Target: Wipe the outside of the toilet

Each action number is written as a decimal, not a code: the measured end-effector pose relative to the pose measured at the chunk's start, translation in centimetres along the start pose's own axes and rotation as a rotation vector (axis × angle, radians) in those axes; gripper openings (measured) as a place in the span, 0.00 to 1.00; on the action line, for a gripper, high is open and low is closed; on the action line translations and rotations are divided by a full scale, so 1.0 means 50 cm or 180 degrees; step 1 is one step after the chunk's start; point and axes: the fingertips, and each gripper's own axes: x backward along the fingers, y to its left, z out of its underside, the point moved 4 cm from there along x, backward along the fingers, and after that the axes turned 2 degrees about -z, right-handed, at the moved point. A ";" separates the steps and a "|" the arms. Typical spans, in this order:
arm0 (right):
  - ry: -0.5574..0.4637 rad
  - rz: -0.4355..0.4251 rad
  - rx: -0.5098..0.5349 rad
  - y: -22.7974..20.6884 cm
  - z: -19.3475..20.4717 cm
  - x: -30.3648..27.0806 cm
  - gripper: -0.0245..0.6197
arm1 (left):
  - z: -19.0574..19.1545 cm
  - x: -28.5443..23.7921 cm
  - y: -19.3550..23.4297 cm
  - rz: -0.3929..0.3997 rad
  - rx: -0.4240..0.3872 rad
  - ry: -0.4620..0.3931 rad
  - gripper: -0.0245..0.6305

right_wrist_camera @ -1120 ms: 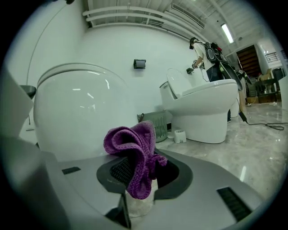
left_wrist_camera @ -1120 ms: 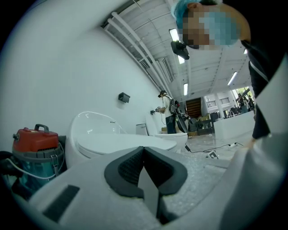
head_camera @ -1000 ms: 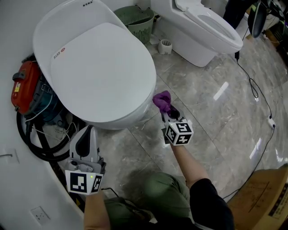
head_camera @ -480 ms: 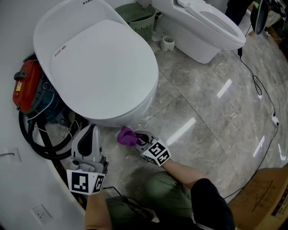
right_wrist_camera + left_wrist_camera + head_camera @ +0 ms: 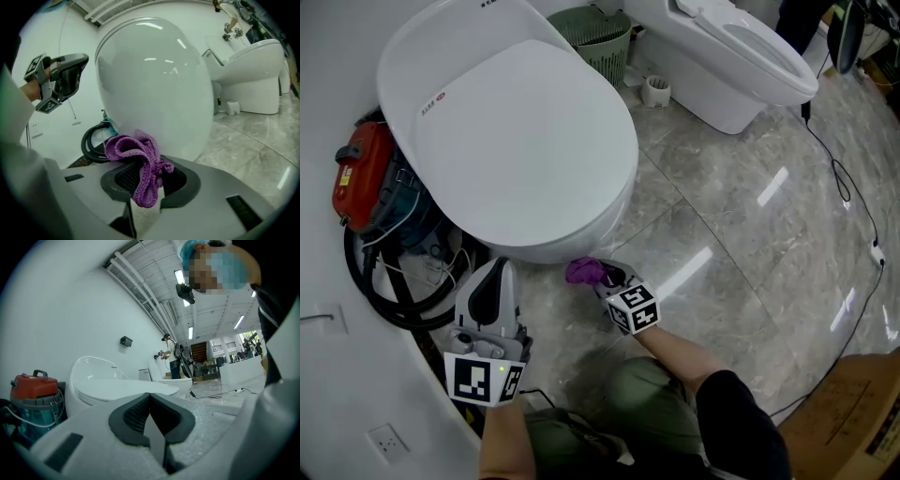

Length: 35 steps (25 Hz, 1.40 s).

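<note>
A white toilet with its lid down fills the upper left of the head view; its rounded bowl looms in the right gripper view. My right gripper is low by the floor at the front foot of the bowl, shut on a purple knitted cloth that bunches out of its jaws close to the porcelain. My left gripper is held at the toilet's left side, away from it, jaws shut with nothing between them.
A red and teal vacuum with a coiled black hose sits left of the toilet. A green basket and a second toilet stand behind. A black cable runs over the marble floor at right.
My right gripper with the purple cloth went from the bowl's right side down to its base, then shifted slightly right along the foot. My left gripper barely moved.
</note>
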 end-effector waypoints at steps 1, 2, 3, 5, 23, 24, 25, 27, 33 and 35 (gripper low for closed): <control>-0.0025 0.0116 -0.0071 -0.025 0.000 0.011 0.20 | 0.001 -0.001 -0.002 0.0007 0.0007 0.0002 0.04; -0.0060 0.0240 -0.0150 -0.052 -0.003 0.022 0.20 | 0.001 -0.002 -0.003 0.0016 0.0012 0.0004 0.04; -0.0099 0.0365 -0.0230 -0.080 -0.007 0.031 0.20 | 0.001 -0.003 -0.005 0.0027 0.0011 0.0003 0.04; -0.0172 0.0615 -0.0360 -0.139 -0.018 0.044 0.20 | -0.002 -0.003 -0.009 0.0048 -0.0007 -0.0006 0.04; -0.0322 0.1394 -0.0756 -0.303 -0.083 0.085 0.20 | -0.026 -0.017 -0.033 0.0000 -0.0072 -0.0136 0.04; -0.0318 0.1374 -0.0672 -0.293 -0.088 0.098 0.20 | -0.027 -0.024 -0.037 -0.0006 -0.0102 -0.0155 0.04; -0.0324 0.1350 -0.0593 -0.279 -0.093 0.113 0.20 | -0.027 -0.028 -0.044 0.0005 -0.0184 -0.0137 0.04; -0.0394 0.1288 -0.0502 -0.249 -0.108 0.152 0.20 | -0.026 -0.029 -0.063 0.0056 -0.0413 -0.0066 0.04; -0.0472 0.1173 -0.0359 -0.122 -0.184 0.292 0.20 | -0.023 -0.031 -0.122 0.0334 -0.1087 -0.0035 0.04; -0.0398 0.1091 -0.0287 -0.062 -0.217 0.334 0.20 | -0.010 -0.030 -0.128 0.0367 -0.1126 0.0138 0.04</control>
